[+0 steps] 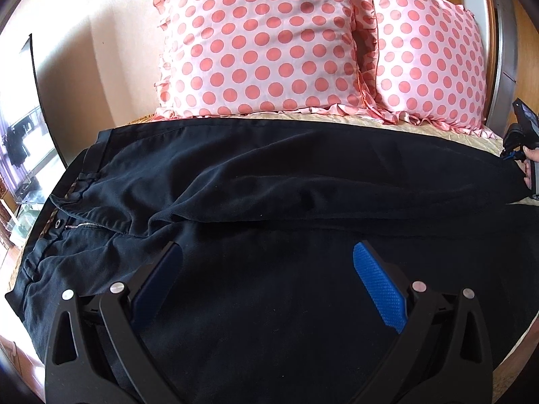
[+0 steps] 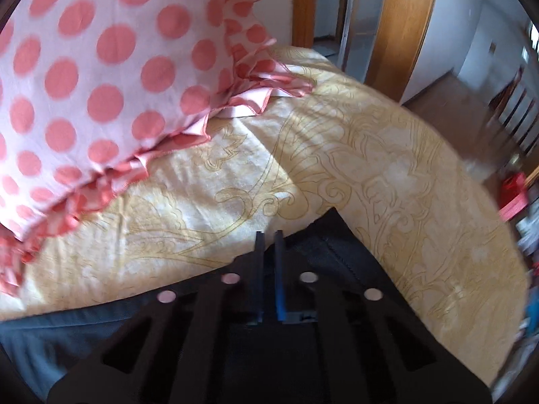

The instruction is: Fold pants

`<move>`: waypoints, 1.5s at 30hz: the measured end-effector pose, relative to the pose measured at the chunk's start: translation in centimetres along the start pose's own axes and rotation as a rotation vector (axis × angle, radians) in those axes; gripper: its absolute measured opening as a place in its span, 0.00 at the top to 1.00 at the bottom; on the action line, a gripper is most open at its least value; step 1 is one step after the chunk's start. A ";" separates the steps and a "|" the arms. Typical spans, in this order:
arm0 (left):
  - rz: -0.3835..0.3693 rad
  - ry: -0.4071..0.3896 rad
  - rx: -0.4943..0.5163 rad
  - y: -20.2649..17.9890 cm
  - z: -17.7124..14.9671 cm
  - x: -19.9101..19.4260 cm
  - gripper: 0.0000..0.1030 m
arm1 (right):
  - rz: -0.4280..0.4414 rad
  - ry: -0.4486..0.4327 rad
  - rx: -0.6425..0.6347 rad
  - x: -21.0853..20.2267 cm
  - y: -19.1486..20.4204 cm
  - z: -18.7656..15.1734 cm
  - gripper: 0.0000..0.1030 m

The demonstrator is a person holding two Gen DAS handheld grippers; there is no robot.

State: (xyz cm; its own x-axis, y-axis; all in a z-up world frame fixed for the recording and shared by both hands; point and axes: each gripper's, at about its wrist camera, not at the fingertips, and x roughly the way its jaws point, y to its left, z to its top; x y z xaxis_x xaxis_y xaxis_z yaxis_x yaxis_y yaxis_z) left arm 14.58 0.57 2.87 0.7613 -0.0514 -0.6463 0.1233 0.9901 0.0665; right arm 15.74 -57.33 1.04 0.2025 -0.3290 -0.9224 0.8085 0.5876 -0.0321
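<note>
The pants (image 1: 269,181) lie across the bed (image 2: 387,175), waistband left, leg ends right. Two pillows (image 1: 256,40) stand side by side behind them at the far edge.

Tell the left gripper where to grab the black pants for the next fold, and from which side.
Take the waistband at the near corner, coming in from the pants' open left end. That edge is thick, lies flat on the bedspread and is free of the pillows. The left gripper hovers open mid-garment; the right gripper seems shut at the leg end.
</note>
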 end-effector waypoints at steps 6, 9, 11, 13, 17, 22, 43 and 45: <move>0.033 -0.034 -0.060 1.4 0.1 -0.8 0.02 | 0.246 -0.045 0.113 -2.9 -3.6 -1.5 1.00; 0.019 -0.048 -0.087 1.9 0.1 -1.4 0.02 | 0.363 -0.086 0.140 -5.7 -5.1 -3.2 1.00; 0.021 -0.059 -0.092 2.2 0.0 -1.8 0.02 | 0.389 -0.135 0.129 -8.2 -5.9 -4.7 1.00; 0.014 -0.065 -0.094 2.4 -0.1 -1.9 0.02 | 0.355 -0.136 0.088 -8.9 -5.7 -4.5 1.00; -0.012 -0.057 -0.102 2.5 -0.3 -1.9 0.02 | 0.365 0.017 0.116 -7.0 -4.2 -2.5 0.67; 0.017 -0.073 -0.084 2.7 -0.9 -2.6 0.02 | 0.142 -0.064 -0.023 -6.0 -2.9 0.7 0.28; 0.040 -0.056 -0.067 1.1 0.6 -1.4 0.02 | 0.284 0.008 -0.159 -1.8 -6.6 1.9 0.85; 0.043 -0.064 -0.077 1.3 0.7 -1.8 0.02 | 0.378 -0.042 -0.128 -3.8 -7.4 1.7 0.85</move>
State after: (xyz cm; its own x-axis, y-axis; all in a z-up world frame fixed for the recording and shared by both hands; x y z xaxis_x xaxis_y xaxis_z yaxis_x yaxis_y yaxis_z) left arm 13.79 1.84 4.62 0.8041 -0.0146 -0.5943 0.0424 0.9986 0.0328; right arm 9.96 -61.64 5.43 0.4973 -0.1002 -0.8618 0.5980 0.7593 0.2568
